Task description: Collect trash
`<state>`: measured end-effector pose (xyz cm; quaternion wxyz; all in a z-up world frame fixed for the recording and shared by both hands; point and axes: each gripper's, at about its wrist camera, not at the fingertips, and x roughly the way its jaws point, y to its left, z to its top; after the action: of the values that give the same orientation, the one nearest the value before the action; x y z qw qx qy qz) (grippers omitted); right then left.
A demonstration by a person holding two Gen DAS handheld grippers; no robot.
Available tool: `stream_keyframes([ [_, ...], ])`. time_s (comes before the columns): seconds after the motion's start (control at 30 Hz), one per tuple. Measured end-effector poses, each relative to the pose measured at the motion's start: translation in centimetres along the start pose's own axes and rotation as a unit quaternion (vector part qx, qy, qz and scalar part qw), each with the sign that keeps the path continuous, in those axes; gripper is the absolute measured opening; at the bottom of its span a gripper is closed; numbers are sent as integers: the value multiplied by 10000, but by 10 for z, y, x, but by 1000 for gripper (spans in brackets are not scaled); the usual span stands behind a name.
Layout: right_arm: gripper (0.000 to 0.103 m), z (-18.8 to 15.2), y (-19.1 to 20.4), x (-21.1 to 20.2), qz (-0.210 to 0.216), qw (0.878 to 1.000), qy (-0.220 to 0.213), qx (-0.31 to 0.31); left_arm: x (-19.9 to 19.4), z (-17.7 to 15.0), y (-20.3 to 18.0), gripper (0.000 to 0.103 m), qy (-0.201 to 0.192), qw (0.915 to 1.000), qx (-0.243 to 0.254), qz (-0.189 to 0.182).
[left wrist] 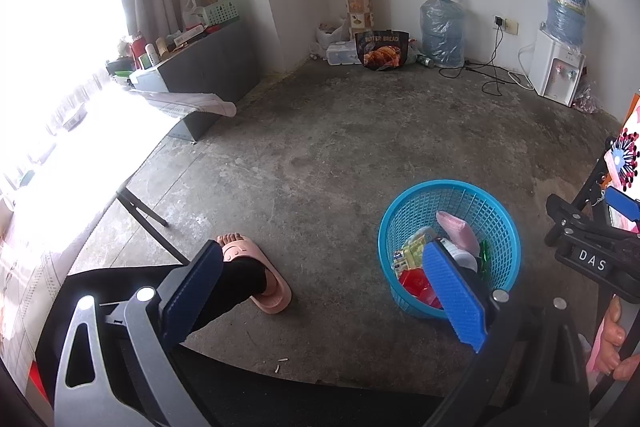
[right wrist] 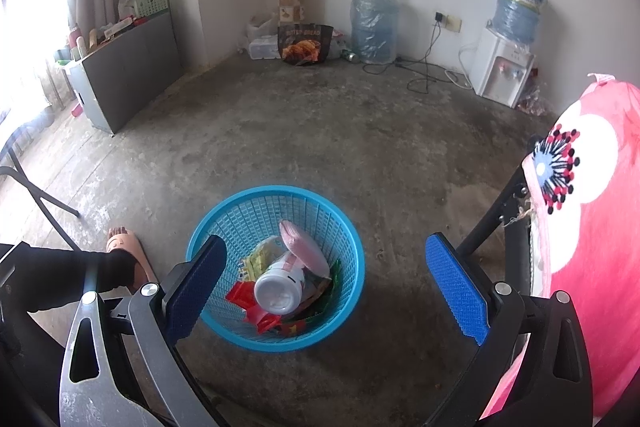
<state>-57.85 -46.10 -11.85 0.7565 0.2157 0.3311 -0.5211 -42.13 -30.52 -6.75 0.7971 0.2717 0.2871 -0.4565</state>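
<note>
Right, the blue basket (right wrist: 276, 267) sits directly below the right gripper (right wrist: 326, 291), both grippers spread wide and empty; left gripper (left wrist: 324, 299) hangs further left, seemingly over bare floor.

We find bare concrete floor (right wrist: 320, 131) open from the blue basket (right wrist: 224, 223) toward twelve o'clock as far as the wall. The basket mouth is unobstructed from above; a white bottle (right wrist: 278, 293) and wrappers (right wrist: 244, 297) fill its bottom. At nine o'clock a slippered foot (right wrist: 126, 249) and folding table legs (right wrist: 44, 197) narrow passage. At three o'clock a pink cloth (right wrist: 592, 267) on a black frame (right wrist: 492, 223) blocks the way.
</note>
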Motion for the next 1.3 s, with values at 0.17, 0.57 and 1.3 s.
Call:
stream_keyframes([
  [0.17,96,-1,0,1,-15,10000,4,9,-1,-1,-2,98,-8,10000,47,24],
  [0.57,96,-4,1,0,-45,10000,23,-58,0,0,-3,98,14,10000,55,30],
  [1.3,96,-3,2,4,-54,9998,135,-140,0,0,-3,98,9,10000,62,37],
])
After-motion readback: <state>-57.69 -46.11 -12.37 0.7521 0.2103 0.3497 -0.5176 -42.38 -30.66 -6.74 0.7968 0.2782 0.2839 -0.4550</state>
